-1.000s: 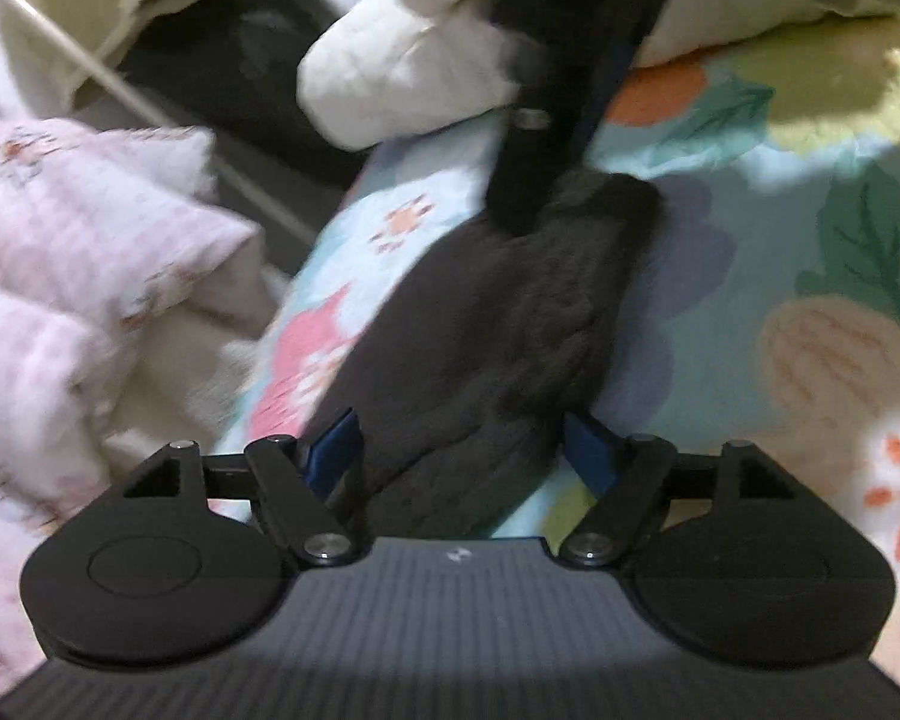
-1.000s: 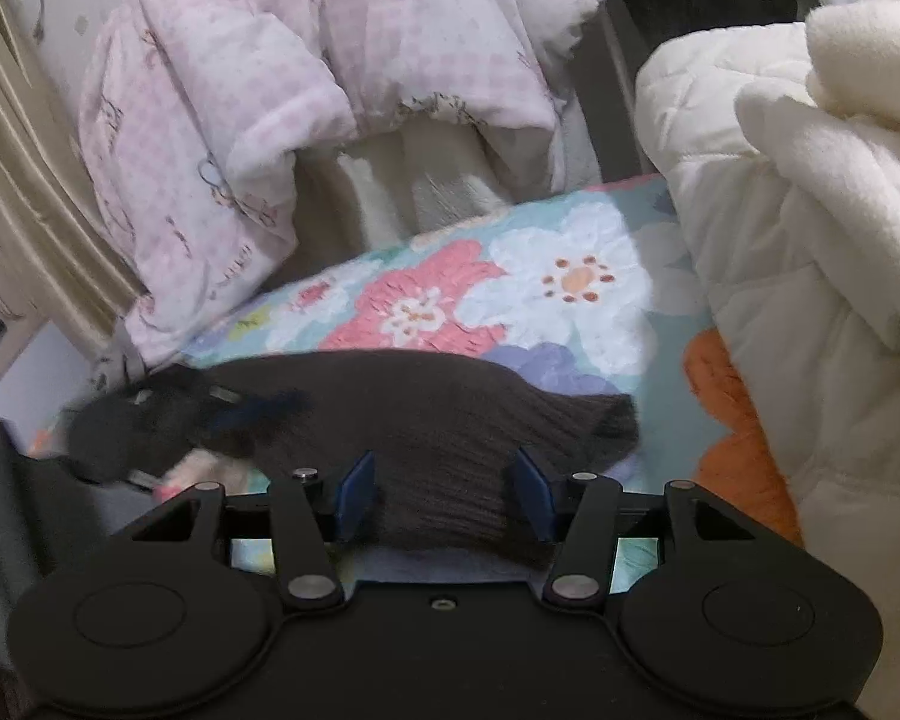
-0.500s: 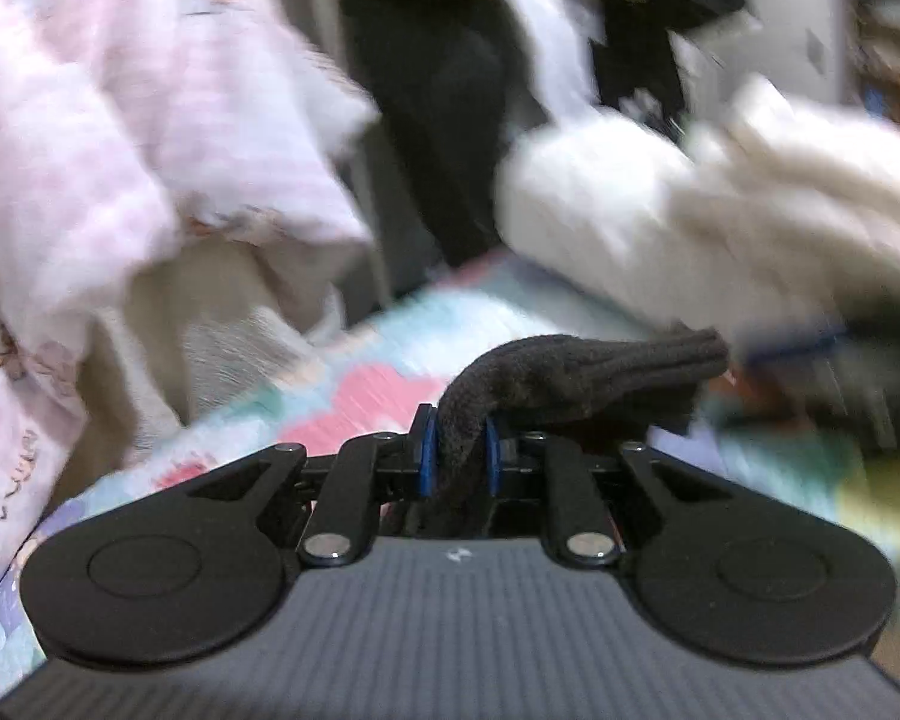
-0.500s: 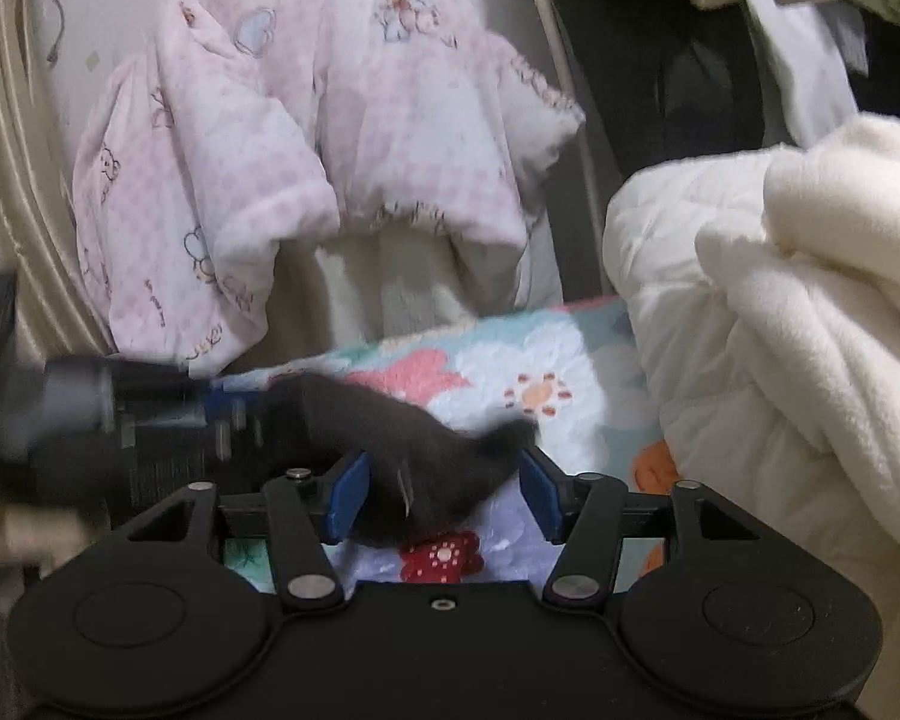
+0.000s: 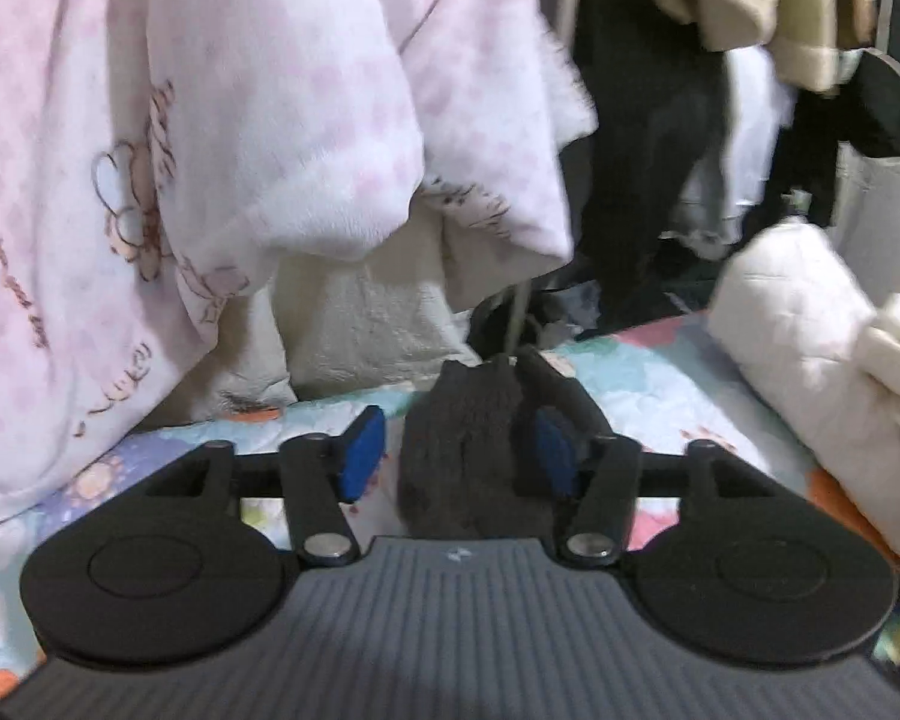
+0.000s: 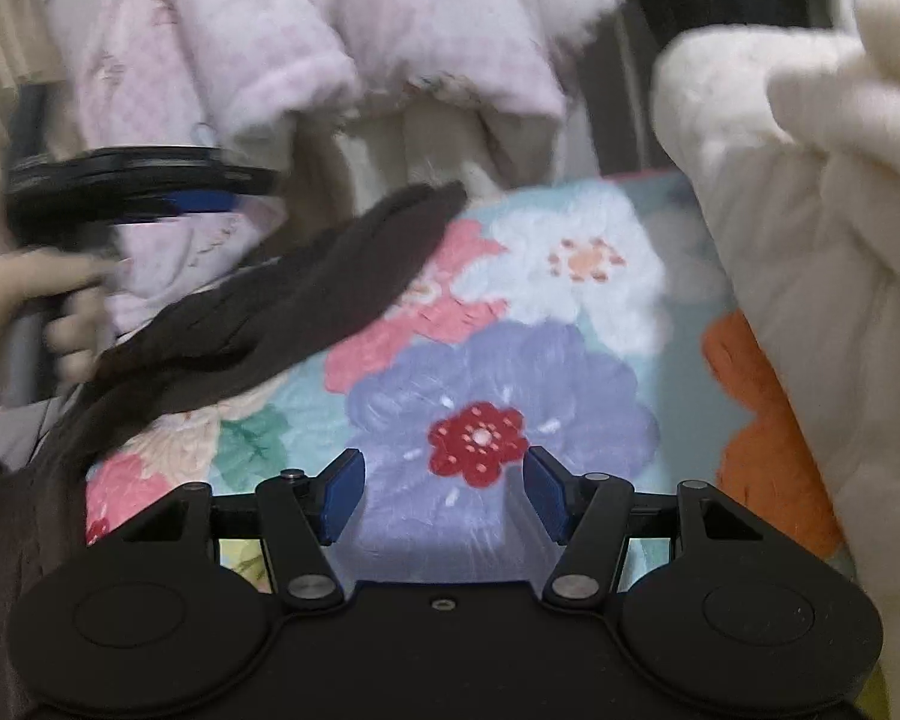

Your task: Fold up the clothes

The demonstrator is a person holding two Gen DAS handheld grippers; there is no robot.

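My left tongs gape wide around the dark knit garment, which touches neither pad; my right tongs gape empty, the garment up-left of them.

Black gripper, blue pads, silver screws.

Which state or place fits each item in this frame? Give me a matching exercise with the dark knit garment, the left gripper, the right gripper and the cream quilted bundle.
Items:
1. dark knit garment
2. left gripper
3. right gripper
4. cream quilted bundle

States or places:
A. open over the floral bedspread, nothing between its fingers
B. piled at the right side of the bedspread
C. open, with dark fabric between its fingers
D. blurred, stretching left of the right gripper

Pairs: 1-D, 2-C, 3-A, 4-B
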